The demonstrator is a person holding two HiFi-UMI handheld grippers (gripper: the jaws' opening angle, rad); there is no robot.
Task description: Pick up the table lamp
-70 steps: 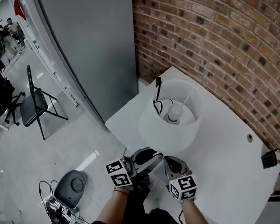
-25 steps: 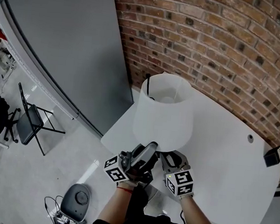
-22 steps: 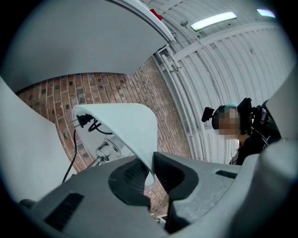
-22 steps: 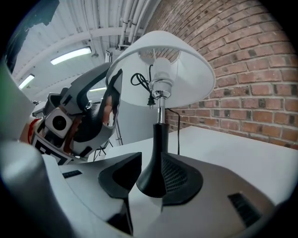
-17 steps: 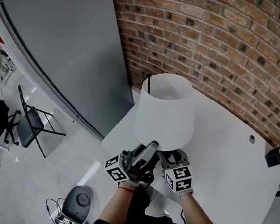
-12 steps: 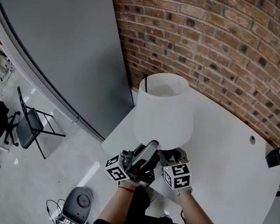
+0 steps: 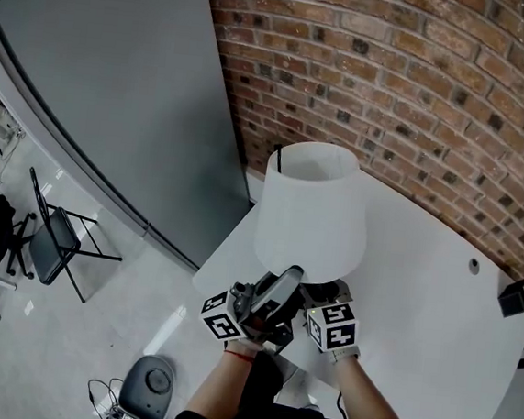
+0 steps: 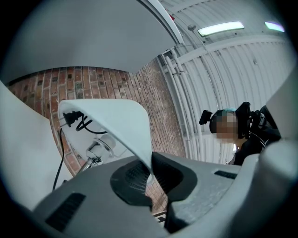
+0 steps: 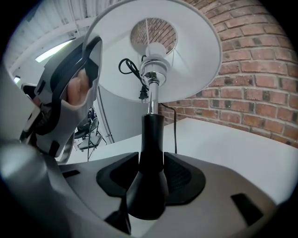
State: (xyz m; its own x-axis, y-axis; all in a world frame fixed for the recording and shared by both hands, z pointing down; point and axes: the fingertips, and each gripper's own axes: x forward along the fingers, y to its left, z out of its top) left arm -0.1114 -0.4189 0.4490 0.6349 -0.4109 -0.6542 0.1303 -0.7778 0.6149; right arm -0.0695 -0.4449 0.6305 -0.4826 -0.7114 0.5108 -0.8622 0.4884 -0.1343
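Observation:
The table lamp has a white shade (image 7: pixel 313 209) and a black stem (image 9: pixel 151 153), and it stands near the front edge of the white table (image 7: pixel 418 311). My left gripper (image 7: pixel 289 275) points upward under the shade. Its jaws are closing, with the shade's lower rim (image 8: pixel 139 139) pinched between the pads (image 8: pixel 132 179). My right gripper (image 7: pixel 324 293) sits low beside it with its jaws wide. The lamp's stem stands between the pads (image 9: pixel 179 174) of the right gripper (image 9: pixel 151 179), close to both. The bulb socket (image 9: pixel 151 62) and the coiled cord (image 9: pixel 128 65) show inside the shade.
A brick wall (image 7: pixel 423 72) runs behind the table and a grey panel (image 7: pixel 118 80) stands to the left. A small black object (image 7: pixel 514 297) lies at the table's right edge. On the floor are a folding chair (image 7: pixel 52 239) and a round grey device (image 7: pixel 151 387).
Since the earliest frame the shade has tipped, so its open top no longer faces me. Over the last second the right gripper has slid slightly left toward the lamp's foot.

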